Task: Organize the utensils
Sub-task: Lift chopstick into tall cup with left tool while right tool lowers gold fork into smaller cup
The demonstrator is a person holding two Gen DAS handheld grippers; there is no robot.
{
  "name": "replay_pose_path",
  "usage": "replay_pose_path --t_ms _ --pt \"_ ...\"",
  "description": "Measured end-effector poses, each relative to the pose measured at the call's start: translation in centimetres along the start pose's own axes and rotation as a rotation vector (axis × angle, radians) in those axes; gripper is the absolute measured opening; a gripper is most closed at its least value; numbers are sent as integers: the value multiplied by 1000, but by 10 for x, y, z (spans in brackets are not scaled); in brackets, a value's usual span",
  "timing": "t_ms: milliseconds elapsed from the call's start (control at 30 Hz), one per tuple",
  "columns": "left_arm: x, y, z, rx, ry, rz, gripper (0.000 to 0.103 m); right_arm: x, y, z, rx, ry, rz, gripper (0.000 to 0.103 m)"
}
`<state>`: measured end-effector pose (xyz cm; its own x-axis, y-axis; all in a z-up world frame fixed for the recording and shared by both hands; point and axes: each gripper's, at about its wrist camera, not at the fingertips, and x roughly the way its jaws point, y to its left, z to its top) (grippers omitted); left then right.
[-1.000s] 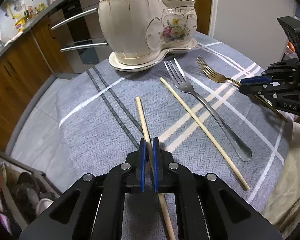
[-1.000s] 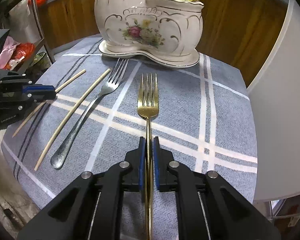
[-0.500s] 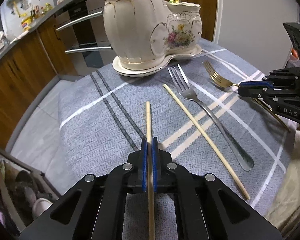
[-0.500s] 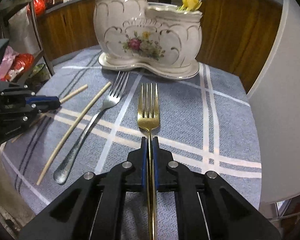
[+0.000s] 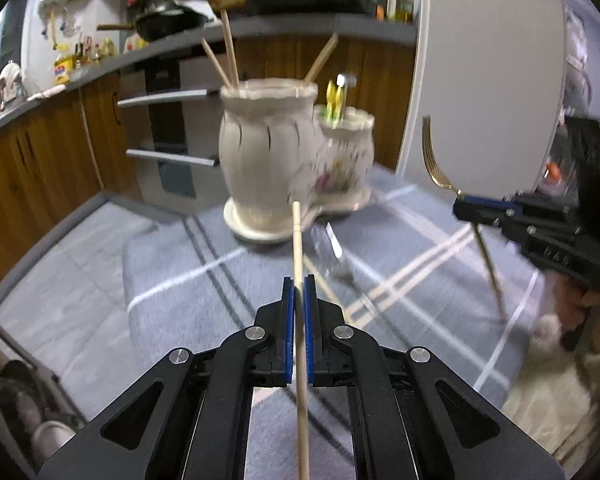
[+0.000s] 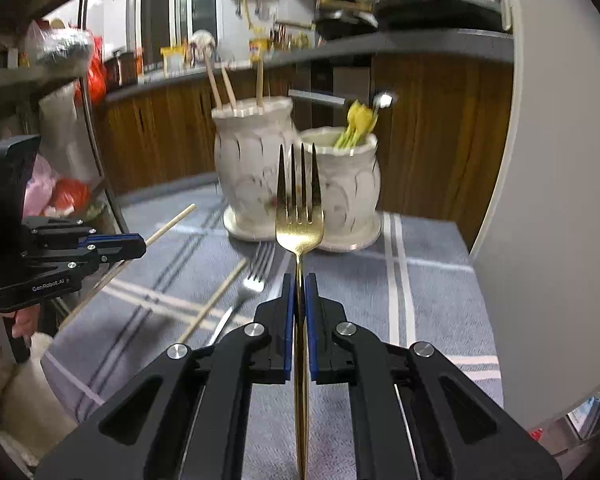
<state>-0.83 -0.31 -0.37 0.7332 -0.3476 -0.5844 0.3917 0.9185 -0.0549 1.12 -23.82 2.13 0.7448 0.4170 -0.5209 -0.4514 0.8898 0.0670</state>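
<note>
My left gripper is shut on a wooden chopstick, lifted off the cloth and pointing at the cream ceramic holder. Its tall pot has three chopsticks in it; the lower pot holds yellow-handled utensils. My right gripper is shut on a gold fork, tines up, raised before the holder. Each gripper shows in the other view: the right gripper with the gold fork, the left gripper with the chopstick. A silver fork and a second chopstick lie on the cloth.
A grey cloth with white and dark stripes covers the table. A white fridge door rises close on the right. Wooden cabinets and a counter with pans stand behind. A person's hand grips the left handle.
Both grippers closed fully and rose off the table, tilting up. The chopstick and gold fork left the cloth with them. The holder now sits lower in both views.
</note>
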Motion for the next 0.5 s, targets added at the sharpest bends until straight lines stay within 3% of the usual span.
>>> replay_pose_path --t_ms 333,500 --pt "-21 13 13 -72 -146 -31 5 -19 0 25 46 -245 -23 5" --pt "-31 21 31 -92 -253 -62 5 -14 -5 50 65 -312 -42 5"
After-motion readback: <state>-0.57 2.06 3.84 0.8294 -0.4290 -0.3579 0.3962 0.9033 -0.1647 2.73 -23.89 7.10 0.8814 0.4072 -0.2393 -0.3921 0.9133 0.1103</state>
